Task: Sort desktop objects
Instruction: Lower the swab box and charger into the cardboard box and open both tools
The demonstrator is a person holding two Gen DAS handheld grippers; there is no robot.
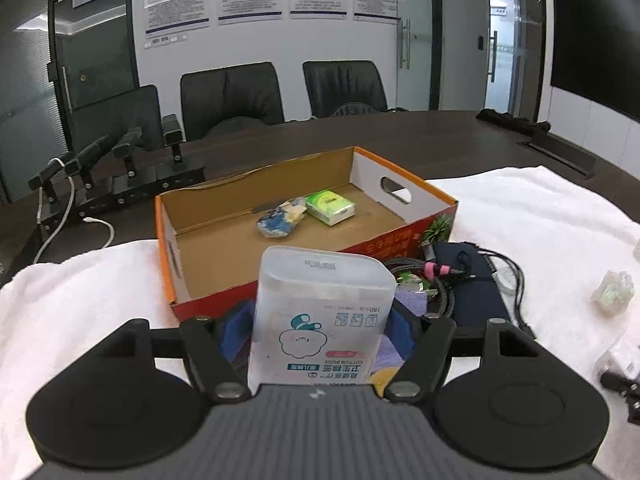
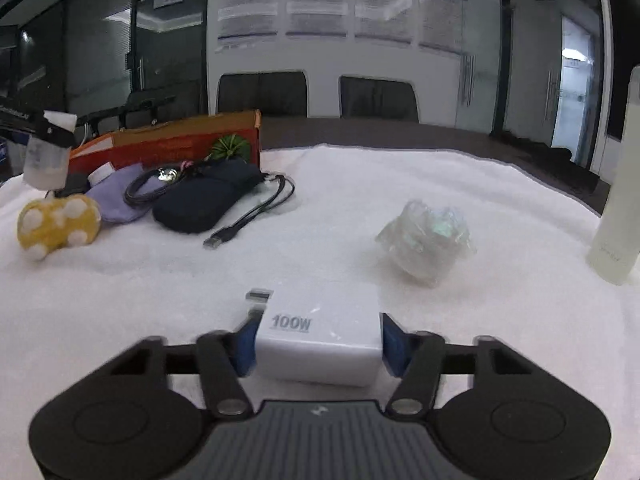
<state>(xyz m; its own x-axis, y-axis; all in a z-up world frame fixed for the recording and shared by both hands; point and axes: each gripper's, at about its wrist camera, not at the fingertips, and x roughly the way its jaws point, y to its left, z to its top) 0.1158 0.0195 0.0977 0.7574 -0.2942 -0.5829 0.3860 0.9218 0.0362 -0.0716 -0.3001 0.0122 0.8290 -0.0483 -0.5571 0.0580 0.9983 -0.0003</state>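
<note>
Left gripper (image 1: 318,330): clamped on cotton bud box (image 1: 320,316), held above the towel (image 1: 80,300) just before the cardboard box (image 1: 260,236).
Cardboard box contents: green tissue pack (image 1: 330,207), blue packet (image 1: 280,219).
Right gripper (image 2: 318,342): closed on white 100W charger (image 2: 320,344), at towel level.
Nearby: crumpled wrapper (image 2: 426,236), dark pouch (image 2: 204,196), USB cable (image 2: 248,216).

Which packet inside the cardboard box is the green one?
The green tissue packet, lying on the right inside the box. The packet touching its left side is blue and white.
</note>
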